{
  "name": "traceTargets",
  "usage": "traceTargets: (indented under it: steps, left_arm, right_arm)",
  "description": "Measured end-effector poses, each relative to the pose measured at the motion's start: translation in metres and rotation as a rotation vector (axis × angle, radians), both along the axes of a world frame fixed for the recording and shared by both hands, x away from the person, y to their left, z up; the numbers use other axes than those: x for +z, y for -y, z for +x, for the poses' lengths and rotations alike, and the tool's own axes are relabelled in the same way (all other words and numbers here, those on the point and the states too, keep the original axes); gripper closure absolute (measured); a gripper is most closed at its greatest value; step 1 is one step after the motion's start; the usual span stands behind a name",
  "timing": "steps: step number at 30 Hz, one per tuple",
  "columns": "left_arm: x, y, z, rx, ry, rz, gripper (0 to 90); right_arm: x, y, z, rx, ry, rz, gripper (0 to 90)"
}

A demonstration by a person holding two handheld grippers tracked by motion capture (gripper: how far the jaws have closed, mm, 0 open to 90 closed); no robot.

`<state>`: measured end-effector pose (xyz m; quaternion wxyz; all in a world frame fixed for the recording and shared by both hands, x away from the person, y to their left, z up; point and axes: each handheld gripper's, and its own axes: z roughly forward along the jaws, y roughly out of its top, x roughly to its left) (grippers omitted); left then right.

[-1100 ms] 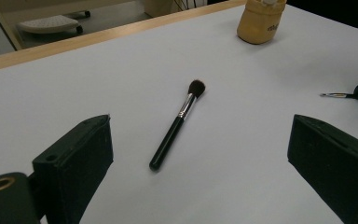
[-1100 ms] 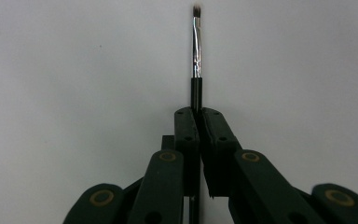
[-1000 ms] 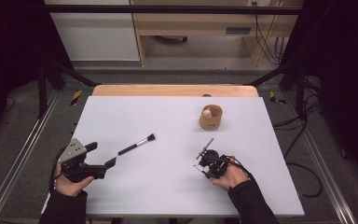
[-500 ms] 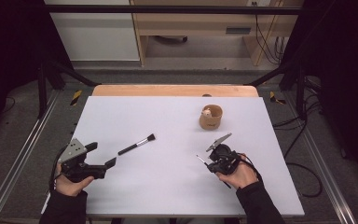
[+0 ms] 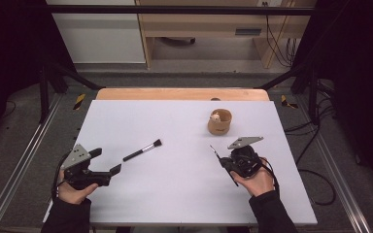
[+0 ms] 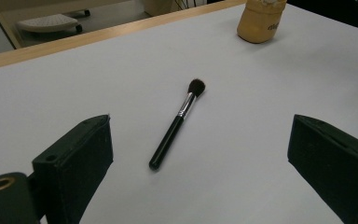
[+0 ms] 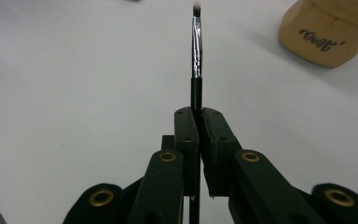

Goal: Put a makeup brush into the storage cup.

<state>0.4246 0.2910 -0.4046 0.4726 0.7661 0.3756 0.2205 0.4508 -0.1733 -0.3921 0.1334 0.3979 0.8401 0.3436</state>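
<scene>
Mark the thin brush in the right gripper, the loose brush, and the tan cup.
thin brush [image 7: 196,51], right gripper view, metal ferrule
loose brush [image 6: 172,135], left gripper view, black handle
tan cup [image 5: 219,124], high view, outer wall

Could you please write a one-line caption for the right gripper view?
Right tongs shut on a thin brush, tip forward, above the white table; tan cup at upper right.

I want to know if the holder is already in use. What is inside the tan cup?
A pale, rounded thing shows at the cup's mouth in the high view; what it is I cannot tell. The cup's wall hides whatever lies lower down.
</scene>
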Motion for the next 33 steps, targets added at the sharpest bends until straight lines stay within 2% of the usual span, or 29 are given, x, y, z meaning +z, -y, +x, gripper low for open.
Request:
traceTargets:
  steps: [6,15,26,33]
  left_arm:
    - [0.000,0.000,0.000,0.000,0.003,-0.003,5.9]
    - [0.001,0.000,-0.001,-0.001,0.007,-0.006,5.8]
    - [0.001,-0.001,-0.001,0.003,0.011,-0.007,5.8]
    - [0.001,-0.002,-0.001,0.005,0.013,-0.011,5.7]
  right_arm:
    - [0.008,0.010,-0.003,-0.060,0.082,0.066,85.9]
    - [0.017,0.019,-0.004,-0.117,0.175,0.156,85.9]
    - [0.027,0.028,0.001,-0.171,0.222,0.232,85.8]
    - [0.030,0.032,0.006,-0.207,0.271,0.261,85.8]
